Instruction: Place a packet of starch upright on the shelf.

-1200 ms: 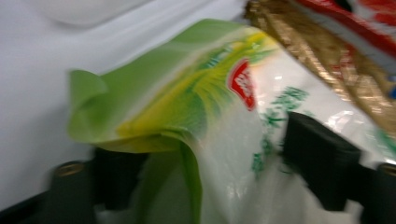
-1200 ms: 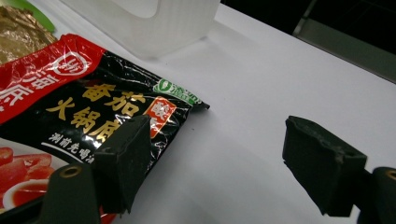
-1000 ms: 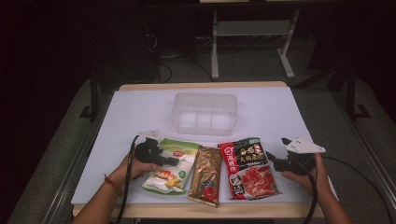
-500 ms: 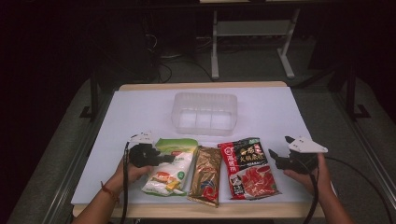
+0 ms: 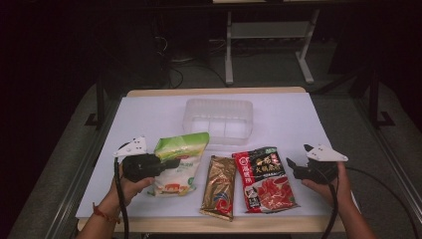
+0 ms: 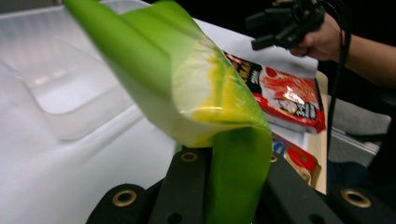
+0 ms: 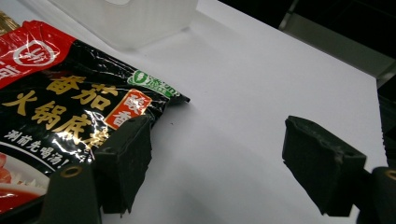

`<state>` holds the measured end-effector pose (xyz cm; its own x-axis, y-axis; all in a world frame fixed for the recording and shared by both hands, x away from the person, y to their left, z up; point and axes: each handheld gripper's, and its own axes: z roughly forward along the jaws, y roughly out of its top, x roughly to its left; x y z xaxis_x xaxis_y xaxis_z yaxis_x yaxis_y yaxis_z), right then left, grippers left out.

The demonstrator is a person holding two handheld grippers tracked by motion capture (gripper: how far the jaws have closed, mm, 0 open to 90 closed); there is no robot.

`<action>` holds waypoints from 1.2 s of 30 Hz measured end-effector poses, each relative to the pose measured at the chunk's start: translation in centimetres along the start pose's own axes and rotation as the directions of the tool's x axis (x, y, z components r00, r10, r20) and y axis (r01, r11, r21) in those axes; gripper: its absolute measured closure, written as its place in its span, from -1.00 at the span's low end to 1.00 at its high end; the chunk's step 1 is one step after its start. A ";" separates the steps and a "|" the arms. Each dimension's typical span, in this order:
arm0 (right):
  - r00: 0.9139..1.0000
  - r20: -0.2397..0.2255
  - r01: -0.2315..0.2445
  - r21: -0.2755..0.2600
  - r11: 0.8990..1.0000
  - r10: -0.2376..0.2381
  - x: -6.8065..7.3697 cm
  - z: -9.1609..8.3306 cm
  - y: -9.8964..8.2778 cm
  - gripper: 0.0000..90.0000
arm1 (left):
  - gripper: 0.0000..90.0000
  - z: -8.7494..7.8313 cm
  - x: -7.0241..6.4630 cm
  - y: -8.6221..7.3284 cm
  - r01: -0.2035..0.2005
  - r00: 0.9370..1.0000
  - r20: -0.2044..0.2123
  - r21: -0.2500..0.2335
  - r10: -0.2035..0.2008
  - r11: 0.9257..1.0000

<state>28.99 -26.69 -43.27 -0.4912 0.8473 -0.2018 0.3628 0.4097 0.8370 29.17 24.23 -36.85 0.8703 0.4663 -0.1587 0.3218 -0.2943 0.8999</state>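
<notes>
My left gripper [image 5: 168,163] is shut on the left edge of a green and yellow packet [image 5: 180,160]; its jaws have just been closing on it. The packet's pinched edge [image 6: 236,179] stands between the black jaws, and the bag rises tilted above them. A gold packet [image 5: 219,186] lies flat in the middle. A red and black hot-pot packet [image 5: 263,179] lies to its right. My right gripper [image 5: 291,167] stays open just right of that packet, its jaws [image 7: 217,154] over bare table beside the packet's corner [image 7: 154,91].
A clear plastic container [image 5: 219,119] stands behind the packets on the white table [image 5: 298,119]. In the left gripper view the container [image 6: 70,88] is at the left and the other hand [image 6: 322,39] at the far right. The table's front edge is close to both hands.
The left gripper has closed on the green packet's edge and lifted it, so the bag tilts up off the table. The right gripper has kept still.
</notes>
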 end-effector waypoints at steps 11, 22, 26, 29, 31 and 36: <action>1.000 0.022 -0.017 -0.004 1.000 0.017 -0.3 -0.3 -0.2 -0.48 | 0.91 -0.6 0.9 0.1 0.046 0.997 -0.061 -0.071 -0.050 0.996; 1.000 0.022 -0.020 -0.004 1.000 0.020 -0.3 -0.3 -0.3 -0.48 | 0.91 -0.9 1.0 1.1 0.071 0.992 -0.097 -0.151 -0.086 0.986; 0.999 0.024 -0.027 -0.006 1.000 0.027 -0.4 -0.3 -0.4 -0.48 | 0.91 -0.8 0.7 1.6 0.053 0.989 -0.125 -0.156 -0.073 0.986; 0.999 0.022 -0.029 -0.005 1.000 0.029 -0.4 -0.3 -0.4 -0.48 | 0.91 -0.7 0.8 2.0 0.049 0.988 -0.135 -0.173 -0.073 0.984; 0.999 0.020 -0.031 -0.007 1.000 0.031 -0.4 -0.3 -0.4 -0.48 | 0.91 -0.7 0.9 2.2 0.051 0.987 -0.140 -0.184 -0.078 0.982; 0.999 0.016 -0.043 -0.010 0.999 0.043 -0.4 -0.4 -0.4 -0.48 | 0.91 -0.6 1.0 2.8 0.027 0.985 -0.165 -0.182 -0.057 0.983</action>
<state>28.76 -27.33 -43.30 -0.4625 0.8695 -0.1734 0.3759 0.3694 0.8498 30.66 24.38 -34.26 0.7767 0.6140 -0.1407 0.2714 -0.1247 0.9543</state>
